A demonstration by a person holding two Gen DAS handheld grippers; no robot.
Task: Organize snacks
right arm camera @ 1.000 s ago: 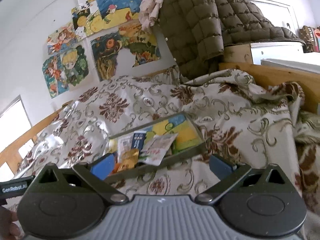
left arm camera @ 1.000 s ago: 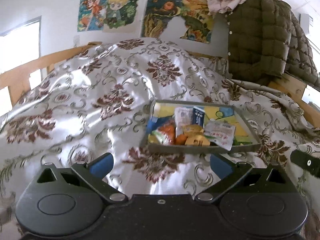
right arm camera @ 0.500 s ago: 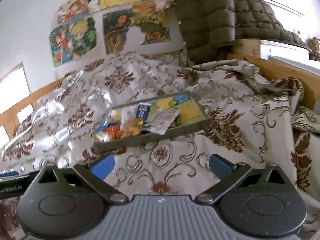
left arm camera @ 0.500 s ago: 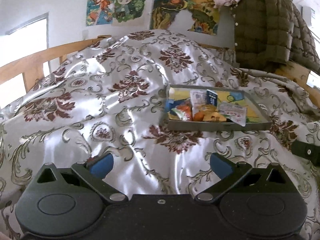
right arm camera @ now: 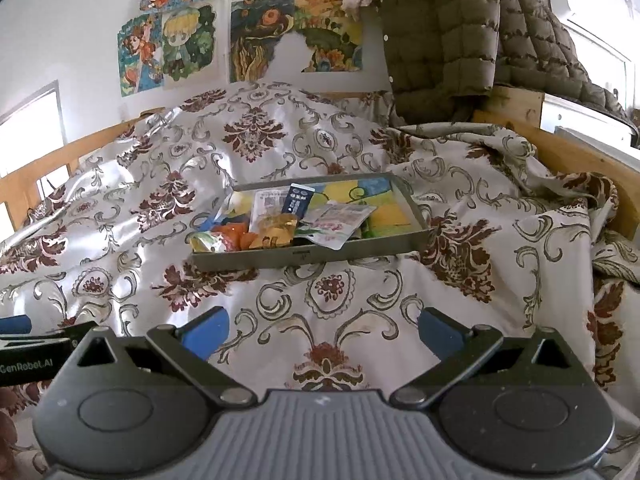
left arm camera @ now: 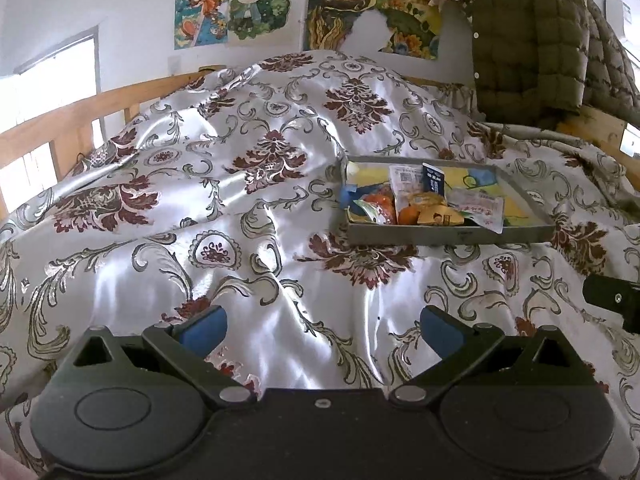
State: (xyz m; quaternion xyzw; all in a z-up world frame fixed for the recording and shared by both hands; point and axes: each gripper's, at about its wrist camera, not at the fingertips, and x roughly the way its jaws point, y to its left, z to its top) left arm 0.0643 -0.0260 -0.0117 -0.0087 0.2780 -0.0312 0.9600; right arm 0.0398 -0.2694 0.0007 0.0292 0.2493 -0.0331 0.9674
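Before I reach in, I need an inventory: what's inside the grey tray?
The tray holds a snack heap: dark blue carton, white pouch, orange packets, a yellow one. Whatever lies beneath the heap is covered.

Daylight pours in from the window (left arm camera: 60,76) on the left, which is blown out to plain white in both views. The satin bedspread (left arm camera: 256,208) throws strong white glare along its folds (the shine nearly wipes out the pattern there), with soft grey shadows in the creases between. The tray (right arm camera: 304,257) casts a thin shadow on its near side. Focus is sharp across the middle. Both pictures bulge like a fishbowl, with straight lines curving and corners going black.
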